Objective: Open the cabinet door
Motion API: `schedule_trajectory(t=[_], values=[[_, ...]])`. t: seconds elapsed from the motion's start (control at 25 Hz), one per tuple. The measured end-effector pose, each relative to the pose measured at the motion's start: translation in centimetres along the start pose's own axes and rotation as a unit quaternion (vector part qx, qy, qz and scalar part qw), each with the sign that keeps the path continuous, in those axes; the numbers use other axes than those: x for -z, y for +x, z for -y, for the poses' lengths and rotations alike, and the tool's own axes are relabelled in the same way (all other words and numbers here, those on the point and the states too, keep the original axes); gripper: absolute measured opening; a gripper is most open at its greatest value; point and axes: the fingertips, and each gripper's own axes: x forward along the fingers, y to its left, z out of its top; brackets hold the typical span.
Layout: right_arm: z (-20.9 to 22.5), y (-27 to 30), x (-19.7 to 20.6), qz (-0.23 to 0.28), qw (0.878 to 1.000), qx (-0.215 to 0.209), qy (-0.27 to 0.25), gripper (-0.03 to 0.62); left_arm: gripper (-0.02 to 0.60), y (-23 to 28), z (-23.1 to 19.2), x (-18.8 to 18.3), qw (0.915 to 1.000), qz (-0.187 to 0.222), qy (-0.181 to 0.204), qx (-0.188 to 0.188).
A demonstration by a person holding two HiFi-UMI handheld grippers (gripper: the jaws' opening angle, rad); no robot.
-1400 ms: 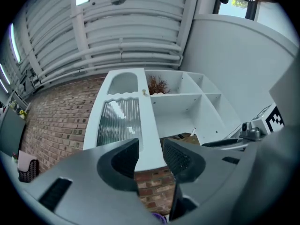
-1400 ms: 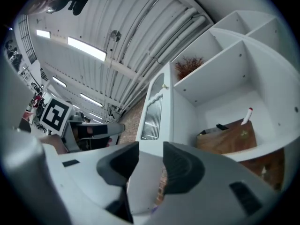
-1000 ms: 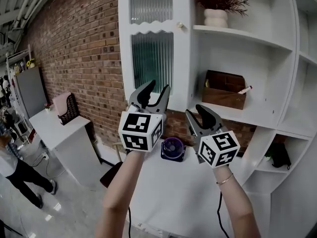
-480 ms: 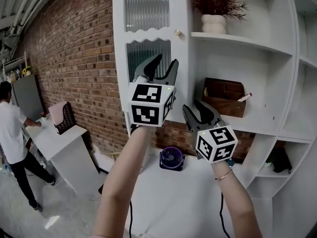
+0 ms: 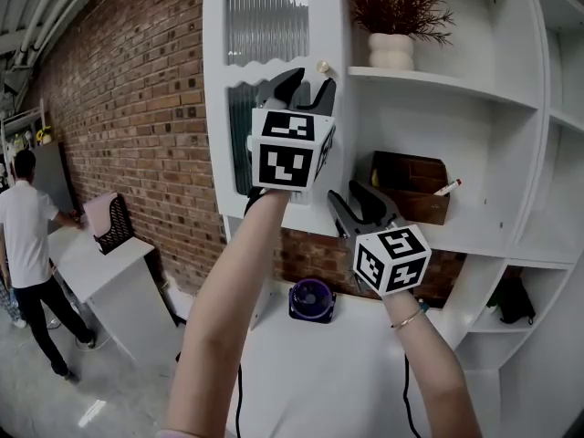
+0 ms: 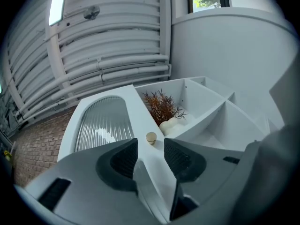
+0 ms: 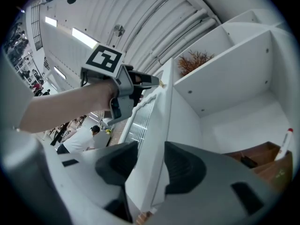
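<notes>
The white cabinet door point(image 5: 274, 89) has ribbed glass panels and a small round cream knob point(image 5: 321, 66) near its right edge. My left gripper point(image 5: 301, 84) is raised just below and left of the knob, jaws open and empty. In the left gripper view the knob point(image 6: 151, 137) sits ahead in line with the gap between the jaws of that gripper point(image 6: 149, 154), not touched. My right gripper point(image 5: 351, 199) is lower, by the door's bottom right corner. Its jaws are opening. In the right gripper view the door's edge point(image 7: 157, 139) shows in the gap of the gripper point(image 7: 151, 165), with no pad pressing on it.
Open shelves to the right hold a dried plant in a white vase point(image 5: 391, 51) and a brown wooden box point(image 5: 411, 185). A purple fan point(image 5: 311, 300) stands on the white counter point(image 5: 328, 363) below. A brick wall point(image 5: 137, 108), a side table and a person point(image 5: 27, 235) are at the left.
My left gripper has risen along the door up to the knob. The right gripper has crept up and left a little. A person has walked in at the left.
</notes>
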Motion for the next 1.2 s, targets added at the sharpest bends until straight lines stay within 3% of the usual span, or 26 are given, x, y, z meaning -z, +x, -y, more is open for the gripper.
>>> schedule_trajectory(t=[0.36, 0.72, 0.96, 1.2], values=[[0.5, -0.2, -0.2, -0.002, 1.000, 0.000, 0.007, 0.169, 0.153, 2.8, 0.5, -0.4, 0.9994, -0.025, -0.021, 0.007], [0.1, -0.4, 0.6, -0.015, 1.000, 0.001, 0.007, 0.170, 0.075, 3.2, 0.1, -0.5, 0.9993, -0.028, -0.020, -0.012], [-0.6, -0.5, 0.5, -0.019, 1.000, -0.004, 0.012, 0.173, 0.075, 2.5, -0.2, -0.9, 0.9993, -0.031, -0.004, -0.021], [-1.3, -0.6, 0.8, -0.029, 0.999, -0.004, 0.019, 0.176, 0.074, 1.3, -0.5, -1.8, 0.9994, -0.025, -0.013, -0.019]])
